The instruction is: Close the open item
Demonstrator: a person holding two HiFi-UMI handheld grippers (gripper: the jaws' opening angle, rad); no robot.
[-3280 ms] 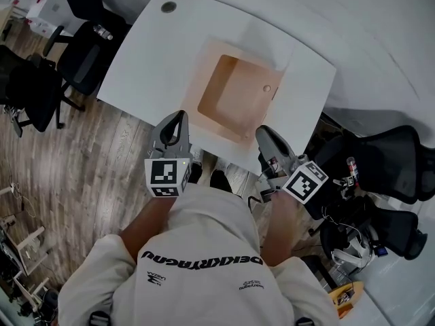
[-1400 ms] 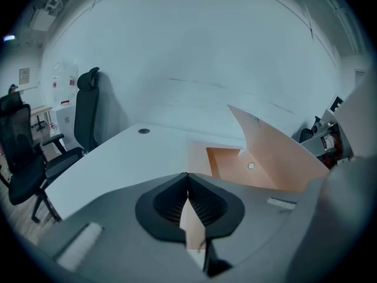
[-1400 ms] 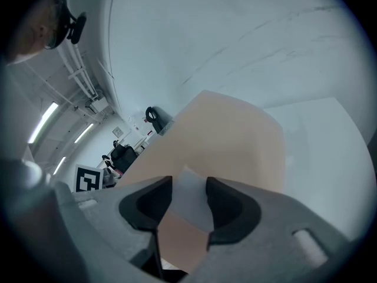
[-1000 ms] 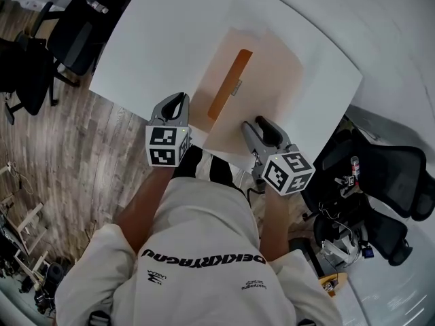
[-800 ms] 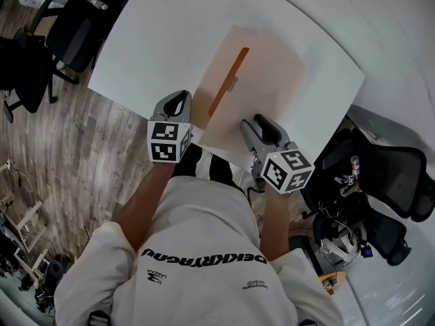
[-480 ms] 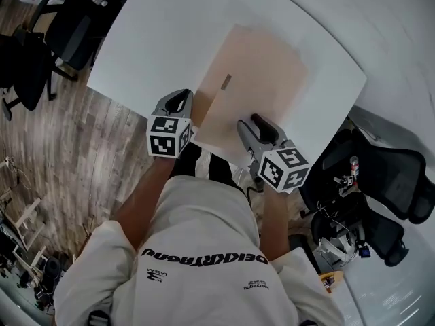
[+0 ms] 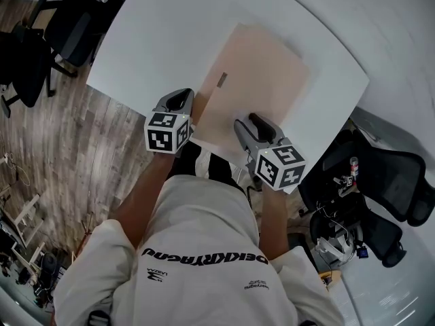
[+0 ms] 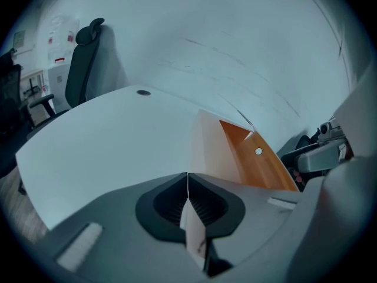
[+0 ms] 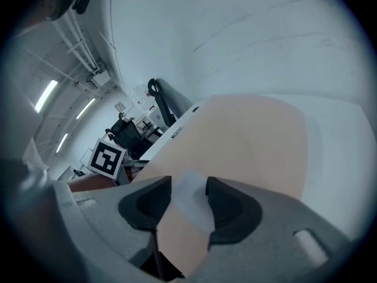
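Observation:
A flat peach box [image 7: 258, 73] lies on the white table [image 7: 149, 39] with its lid down and a small grey tab [image 7: 222, 79] on top. My left gripper [image 7: 178, 100] is at the box's near left corner. In the left gripper view it [image 8: 187, 202] is shut on a thin pale flap, and a wedge of the orange inside [image 8: 253, 158] with a round snap [image 8: 258, 151] shows to the right. My right gripper [image 7: 250, 122] sits on the near edge. In the right gripper view it [image 9: 188, 202] pinches a whitish edge piece, with the peach lid [image 9: 247, 134] beyond.
Black office chairs stand right of the table [image 7: 387, 168] and at its far left [image 7: 34, 53]. Wood floor [image 7: 75, 155] lies to my left. The table's near edge runs just in front of my body. A chair [image 8: 82, 58] stands behind the table's far corner.
The lid has swung down from wide open to flat, hiding the orange inside from the head view. Both grippers stayed at the near edge and shifted slightly.

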